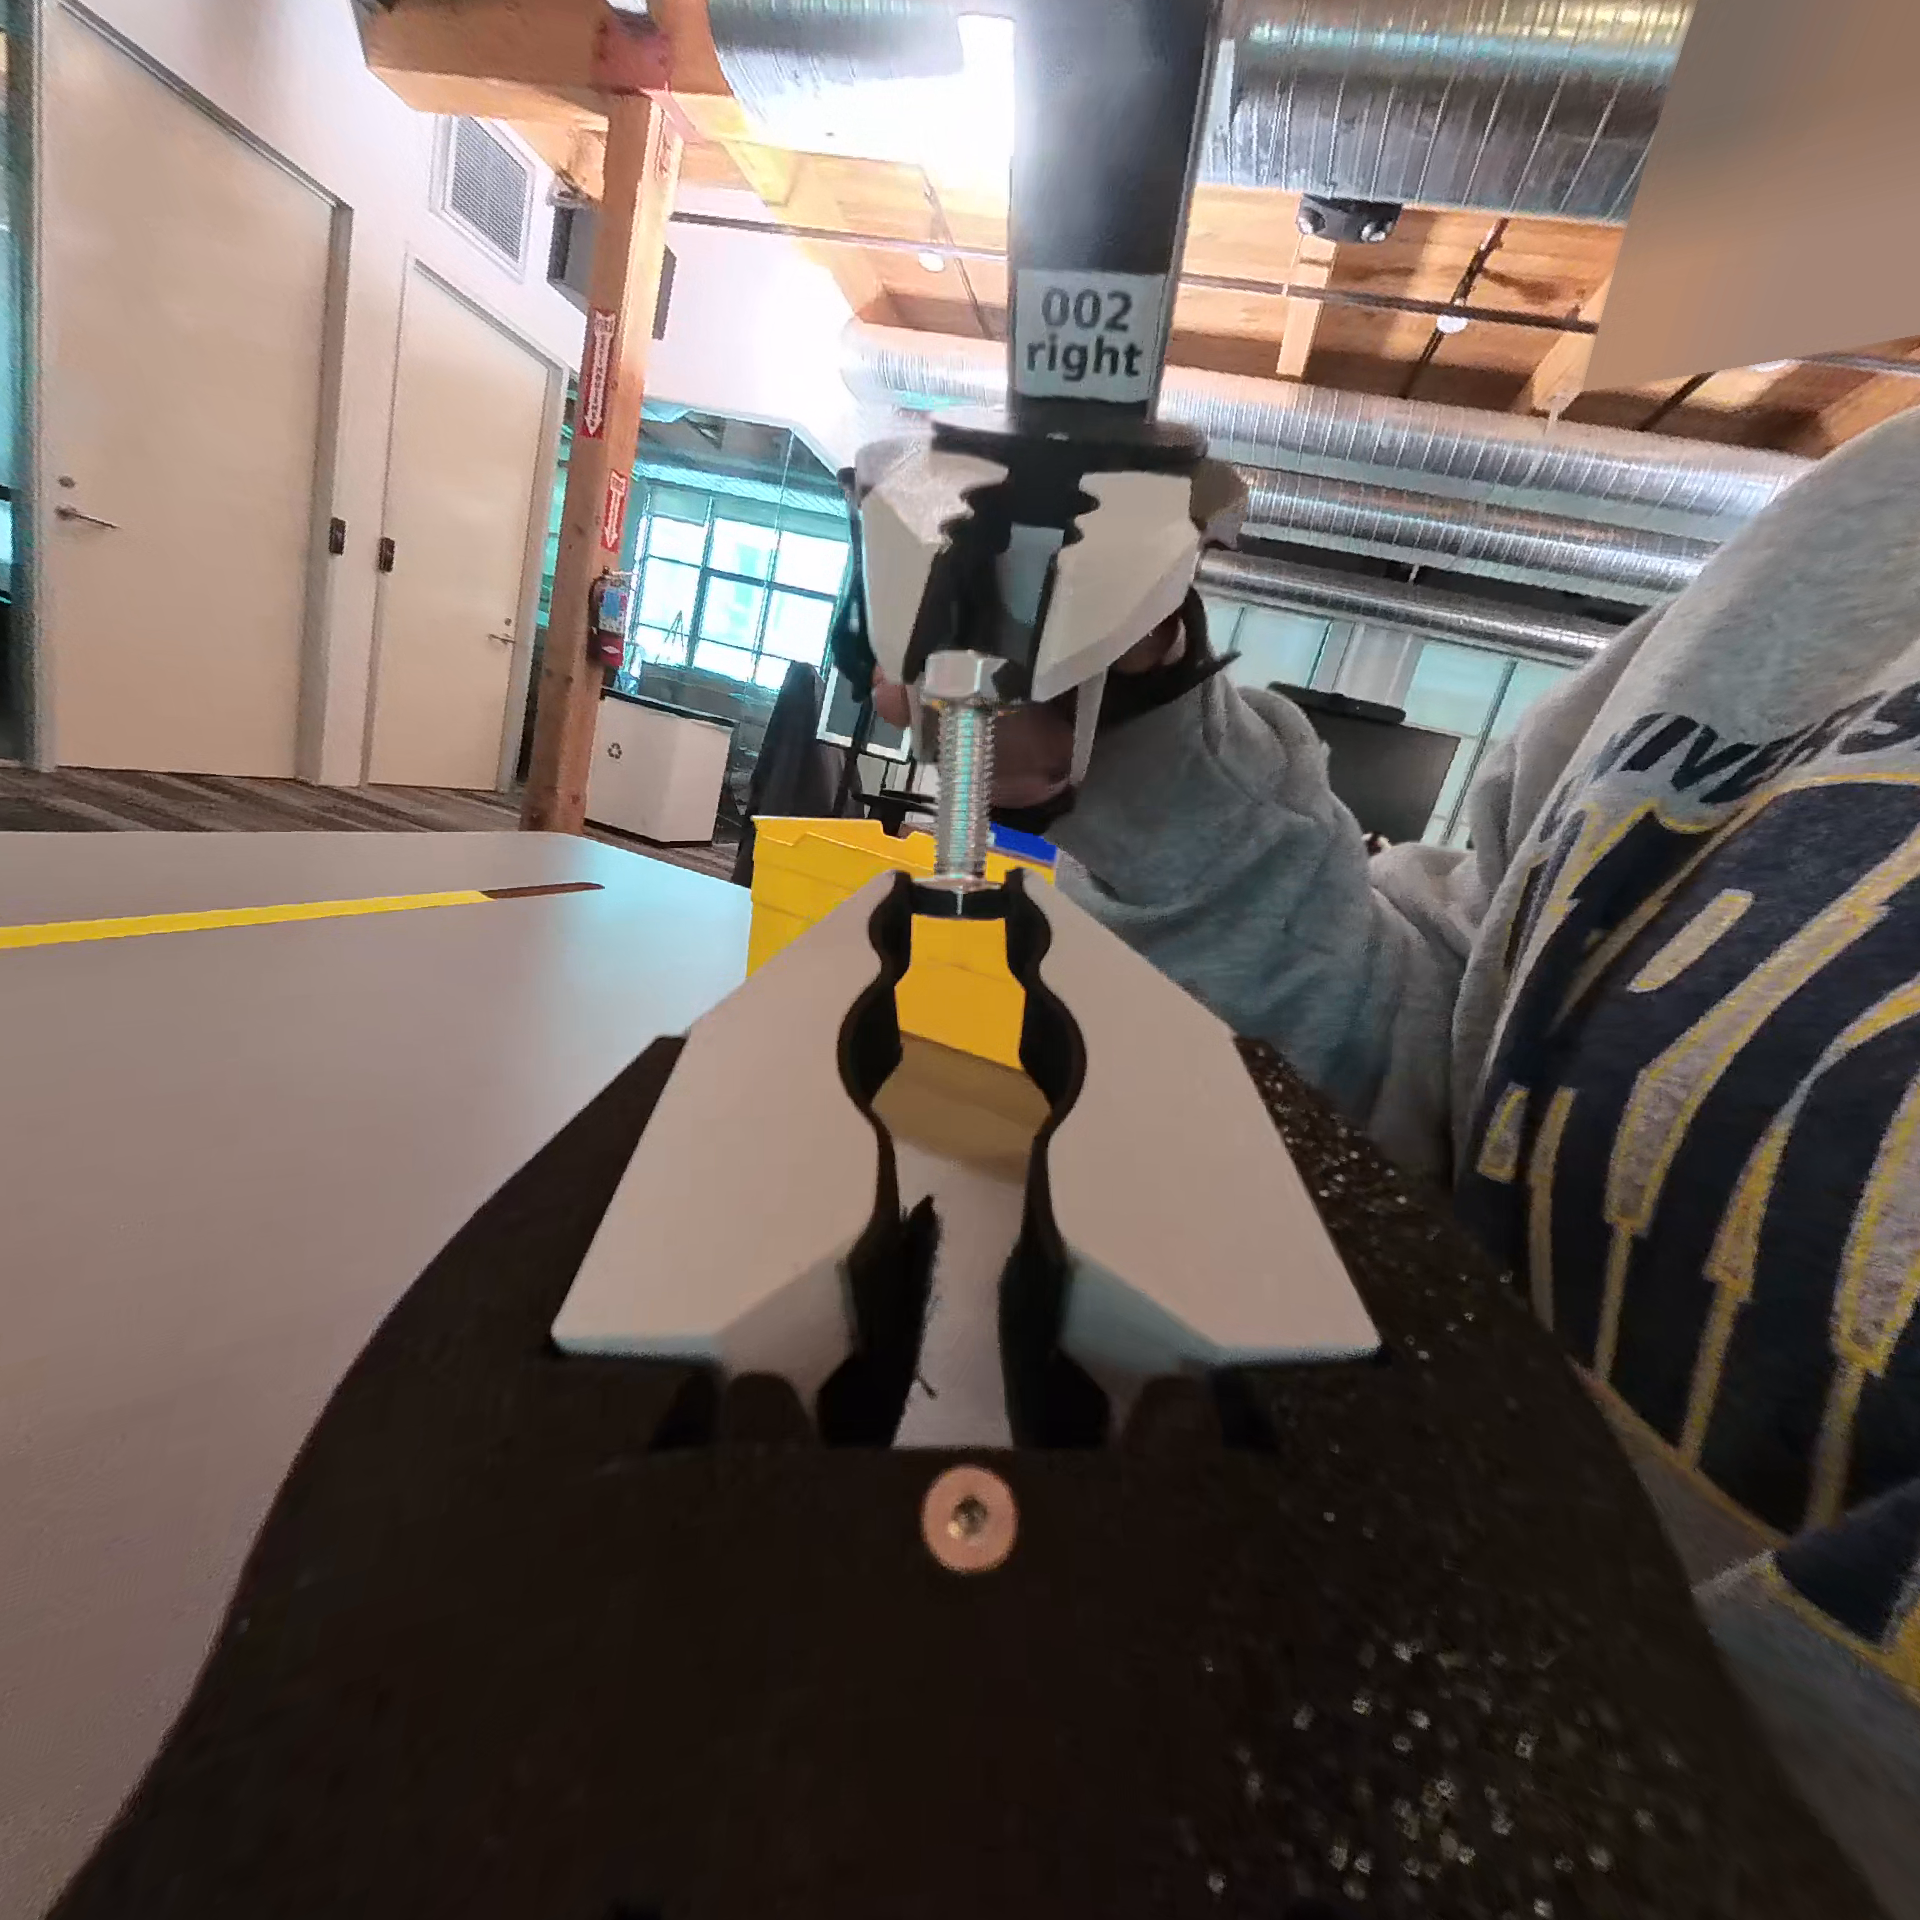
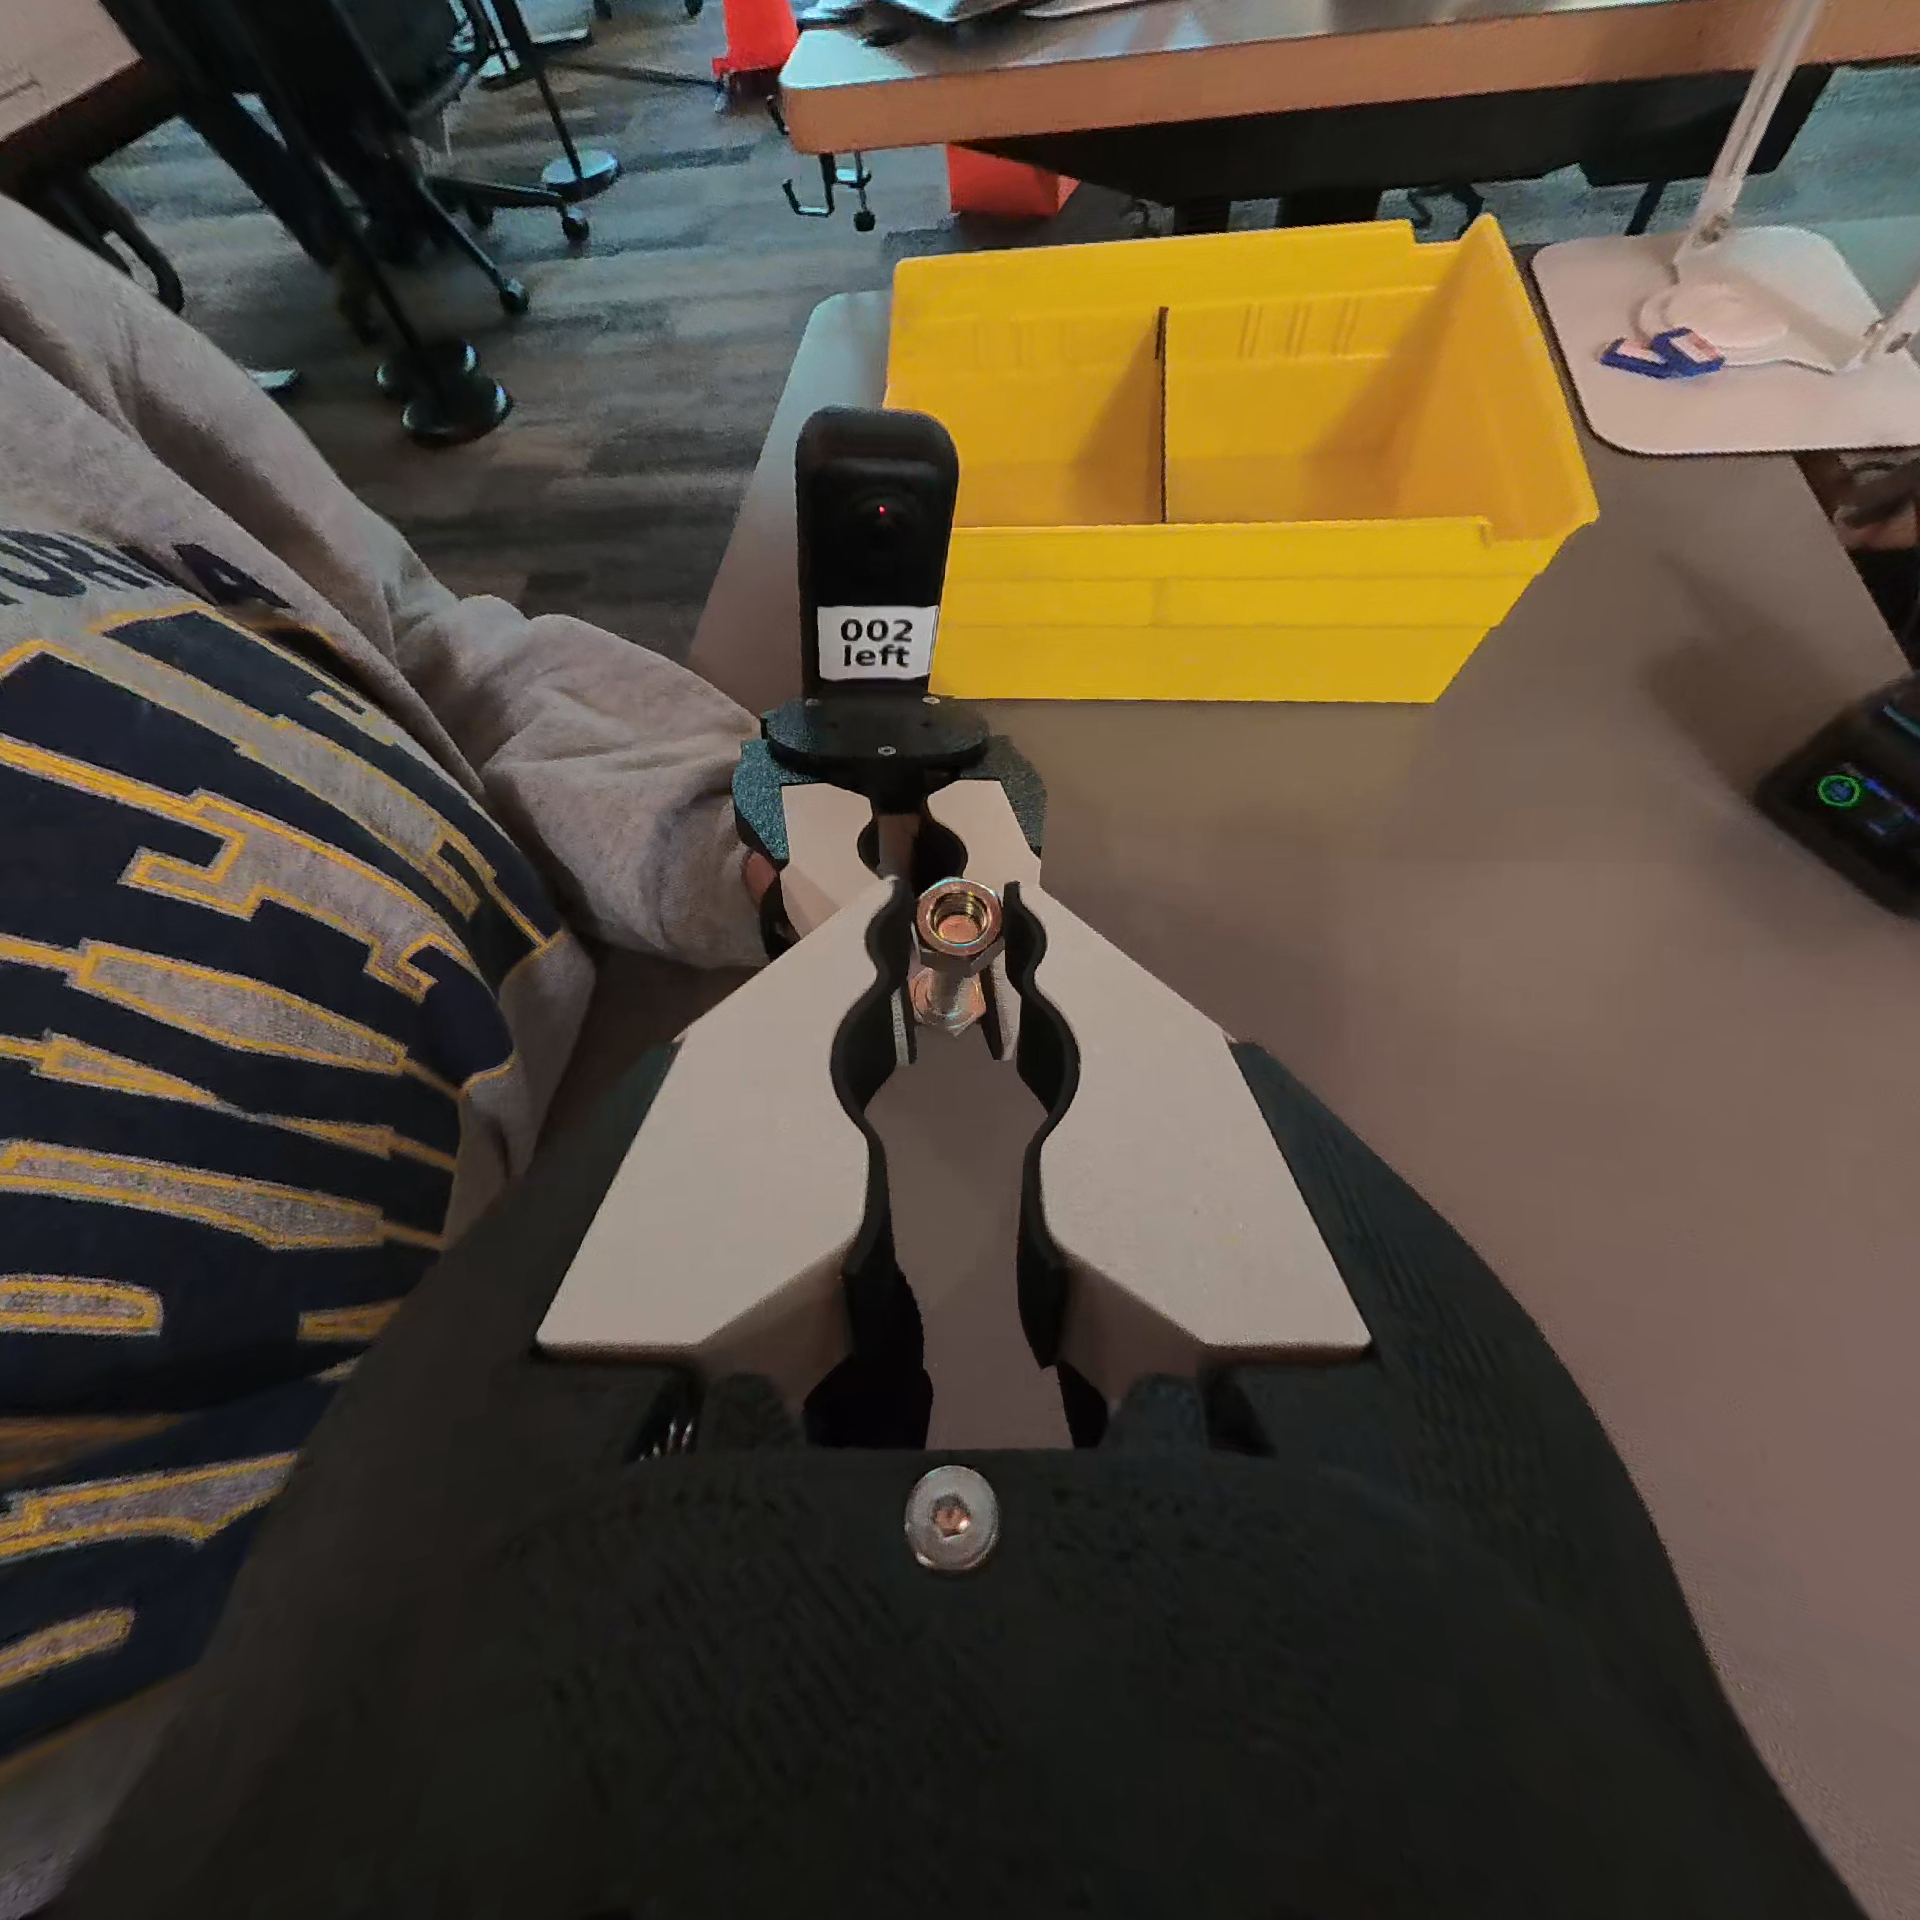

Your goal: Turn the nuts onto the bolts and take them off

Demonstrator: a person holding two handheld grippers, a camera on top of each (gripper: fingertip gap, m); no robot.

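A silver bolt (image 1: 961, 800) stands upright in the air above the table. My left gripper (image 1: 961, 899) is shut on its hex head at the bottom. A silver nut (image 1: 961, 681) sits on the top end of the thread, and my right gripper (image 1: 971, 681) comes down from above and is shut on it. In the right wrist view I look down through the nut (image 2: 956, 920), held between my right gripper's tips (image 2: 954, 904). The bolt head (image 2: 945, 1003) lies below it, in the left gripper (image 2: 948, 1023).
A yellow bin (image 2: 1226, 623) with a divider stands on the grey table (image 2: 1351, 1039) just beyond the grippers; it also shows in the left wrist view (image 1: 790, 883). A dark device (image 2: 1849, 800) sits at the right edge. The person's sweatshirt (image 2: 208, 935) is close on the left. My left and right fingertips are right by each other.
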